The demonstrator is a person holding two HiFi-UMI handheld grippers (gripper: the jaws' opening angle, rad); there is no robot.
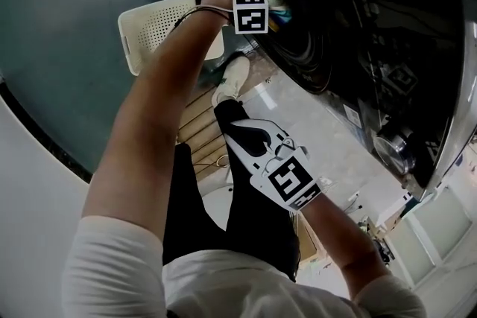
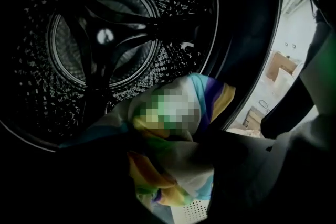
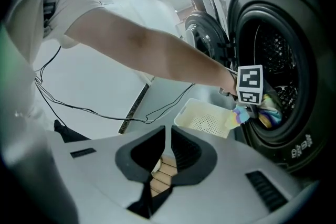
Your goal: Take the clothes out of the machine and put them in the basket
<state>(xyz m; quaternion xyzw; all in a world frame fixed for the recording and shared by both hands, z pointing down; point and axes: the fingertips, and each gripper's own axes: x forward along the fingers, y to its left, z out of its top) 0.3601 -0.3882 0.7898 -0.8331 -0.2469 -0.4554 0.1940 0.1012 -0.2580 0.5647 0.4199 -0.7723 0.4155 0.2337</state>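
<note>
Black-padded and empty, the right gripper (image 3: 167, 157) is held low in the middle of the head view, its jaws drawn almost together on nothing. Farther up that frame, the left gripper (image 2: 170, 189) is held at the mouth of the machine (image 3: 273, 34) with its jaws spread wide. A many-coloured cloth (image 2: 157, 165) is bunched between them at the door lip, and no pinch on it can be made out. The cloth is judged light, limp and easily snagged, so a thick gathered fold is best taken, not a loose edge. The cream basket (image 1: 149, 26) is seen just below the opening. Beyond, the dimpled steel drum (image 2: 105, 34) is seen.
</note>
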